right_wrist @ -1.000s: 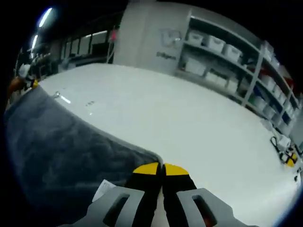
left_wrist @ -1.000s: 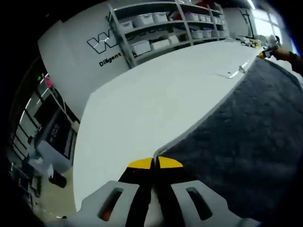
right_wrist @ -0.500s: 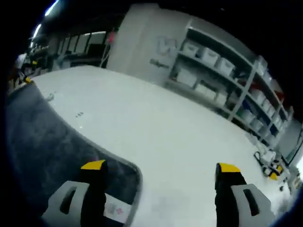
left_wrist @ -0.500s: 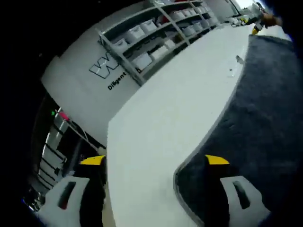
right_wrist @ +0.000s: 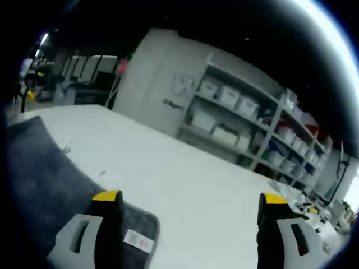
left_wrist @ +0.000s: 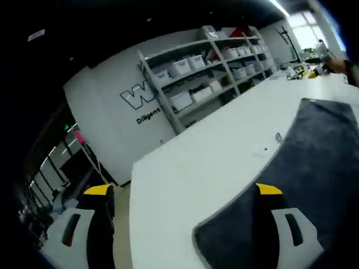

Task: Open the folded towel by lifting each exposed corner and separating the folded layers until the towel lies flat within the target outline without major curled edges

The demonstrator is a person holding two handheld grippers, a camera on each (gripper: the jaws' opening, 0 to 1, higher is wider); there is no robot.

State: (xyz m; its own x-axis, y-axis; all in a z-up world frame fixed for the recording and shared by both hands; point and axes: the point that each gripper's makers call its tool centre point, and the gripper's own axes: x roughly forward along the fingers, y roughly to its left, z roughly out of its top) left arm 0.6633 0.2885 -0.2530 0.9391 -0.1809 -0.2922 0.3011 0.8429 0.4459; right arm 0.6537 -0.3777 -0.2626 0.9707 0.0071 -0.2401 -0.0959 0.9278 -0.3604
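Note:
A dark grey towel (left_wrist: 303,168) lies spread on the white table (left_wrist: 213,162), reaching from my left gripper (left_wrist: 182,191) toward the far right. The left gripper is open, lifted above the towel's near corner, holding nothing. In the right gripper view the same towel (right_wrist: 39,179) lies at the left, its near corner bearing a small white label (right_wrist: 138,240). My right gripper (right_wrist: 190,197) is open too, raised over that corner and the table (right_wrist: 185,179). The other gripper (left_wrist: 314,56) shows small at the far right edge of the left gripper view.
Grey shelving with white bins (left_wrist: 207,61) lines the far wall, next to a white panel with lettering (left_wrist: 140,103). Small items (right_wrist: 314,210) lie on the table's far end. Small marks (left_wrist: 277,137) sit on the table beside the towel's edge.
Both grippers went from shut on the towel's corners to open a second ago, letting go. Since then both have risen and tilted up, so the towel sits lower in each view.

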